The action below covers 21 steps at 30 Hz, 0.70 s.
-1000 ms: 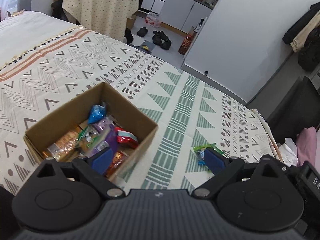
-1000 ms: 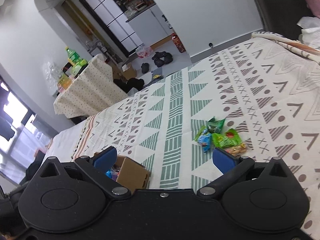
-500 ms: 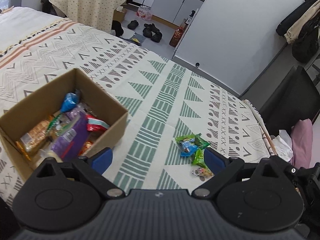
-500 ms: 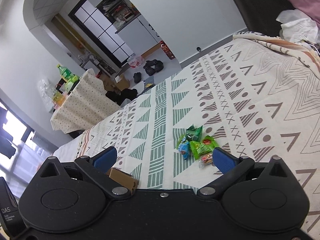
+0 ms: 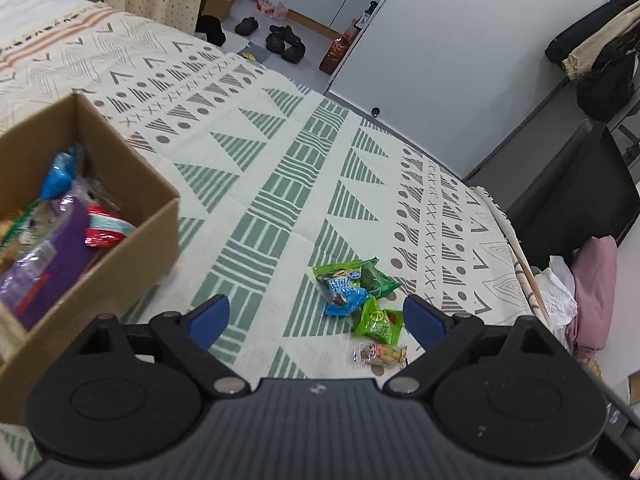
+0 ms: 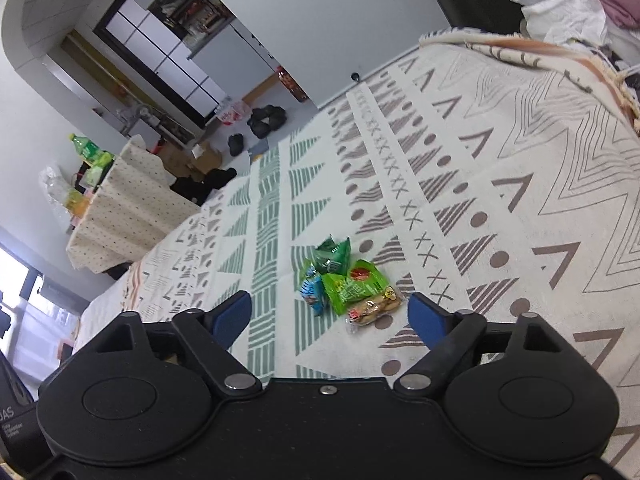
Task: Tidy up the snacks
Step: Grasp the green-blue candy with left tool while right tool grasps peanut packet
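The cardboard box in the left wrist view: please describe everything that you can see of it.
The cardboard box is plain brown, open at the top, with no lid or flaps showing. It stands upright on the patterned bedspread at the picture's left edge, which cuts it off. Inside lie wrapped snacks: a blue packet, a purple pack, a red-and-white one. No gripper touches it.

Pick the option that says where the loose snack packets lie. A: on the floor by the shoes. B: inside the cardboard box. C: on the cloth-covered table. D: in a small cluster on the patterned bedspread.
D: the snack packets sit bunched together on the bedspread, outside the cardboard box.
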Each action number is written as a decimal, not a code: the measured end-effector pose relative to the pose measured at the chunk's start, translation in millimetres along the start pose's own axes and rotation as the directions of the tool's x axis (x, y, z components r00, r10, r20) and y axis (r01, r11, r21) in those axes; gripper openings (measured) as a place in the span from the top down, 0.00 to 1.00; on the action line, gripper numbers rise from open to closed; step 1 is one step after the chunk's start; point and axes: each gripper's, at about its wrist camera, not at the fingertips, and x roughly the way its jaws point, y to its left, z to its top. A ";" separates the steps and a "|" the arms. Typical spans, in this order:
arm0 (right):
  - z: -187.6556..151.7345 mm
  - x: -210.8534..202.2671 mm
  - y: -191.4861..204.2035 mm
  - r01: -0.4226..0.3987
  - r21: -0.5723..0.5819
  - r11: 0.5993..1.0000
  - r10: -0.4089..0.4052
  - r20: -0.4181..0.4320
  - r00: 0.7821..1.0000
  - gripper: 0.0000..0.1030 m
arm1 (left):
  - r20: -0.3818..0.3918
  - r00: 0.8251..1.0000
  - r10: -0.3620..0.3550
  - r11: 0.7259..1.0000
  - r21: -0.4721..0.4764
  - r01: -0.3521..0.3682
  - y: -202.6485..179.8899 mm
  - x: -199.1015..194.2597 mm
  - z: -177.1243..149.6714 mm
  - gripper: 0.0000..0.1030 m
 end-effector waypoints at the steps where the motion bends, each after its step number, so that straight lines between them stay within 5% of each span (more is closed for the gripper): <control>1: 0.3 4.6 -1.1 0.007 0.001 1.000 -0.007 -0.009 1.000 0.21 | -0.006 1.000 -0.004 1.000 -0.003 0.004 0.0 5.1 1.0 0.14; 10: 3.7 54.0 -14.4 0.065 0.013 0.998 -0.063 -0.085 0.994 0.34 | -0.092 0.995 -0.026 0.999 -0.025 0.024 -1.7 60.4 8.2 0.38; 21: 2.9 108.4 -19.9 0.124 -0.040 0.992 -0.129 -0.179 0.975 0.35 | -0.167 0.985 -0.042 0.997 -0.070 0.030 -6.5 118.7 14.6 0.41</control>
